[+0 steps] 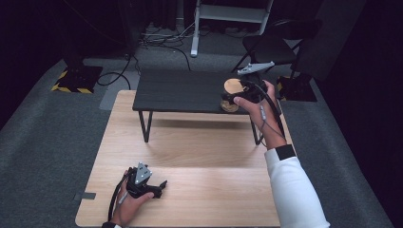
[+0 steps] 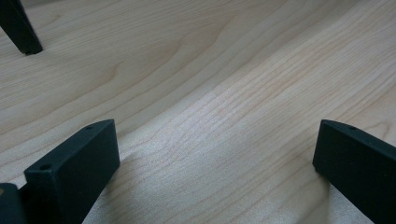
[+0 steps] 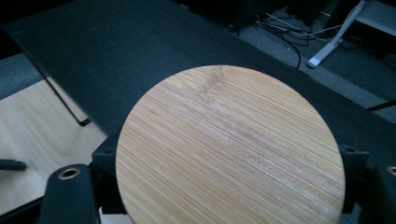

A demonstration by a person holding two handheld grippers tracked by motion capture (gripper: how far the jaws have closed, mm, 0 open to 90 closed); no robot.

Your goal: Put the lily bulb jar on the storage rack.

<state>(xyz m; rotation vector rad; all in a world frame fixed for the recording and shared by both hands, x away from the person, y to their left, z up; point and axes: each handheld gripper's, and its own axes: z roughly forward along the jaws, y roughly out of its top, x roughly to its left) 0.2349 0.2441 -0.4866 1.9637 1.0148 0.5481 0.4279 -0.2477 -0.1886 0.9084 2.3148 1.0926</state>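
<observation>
The light wooden desk (image 1: 190,152) carries a low black shelf (image 1: 180,90) standing on thin dark legs across its far half.

Left gripper (image 1: 159,187): lies low at roughly 7 o'clock on the desk, held in the person's left hand (image 1: 126,204), grey three-cornered plate uppermost. In the left gripper view its jaws stand wide apart over bare wood grain with nothing between them; the gripper is released. One shelf leg (image 2: 21,25) shows at the 11 o'clock corner of that view.

Right gripper (image 1: 237,97): raised at the shelf's right end, about 2 o'clock on the desk, held in the right hand (image 1: 259,102) of a white-sleeved arm. It is clenched on a jar with a round bamboo lid (image 1: 233,86). In the right gripper view the lid (image 3: 229,149) sits between the two jaws, which press at its left and right edges. The jar is at the shelf's right front corner; whether its base touches the shelf surface cannot be told.

Background: grey carpet (image 1: 47,137), loose cables and a dark chair (image 1: 275,47) beyond the desk.
</observation>
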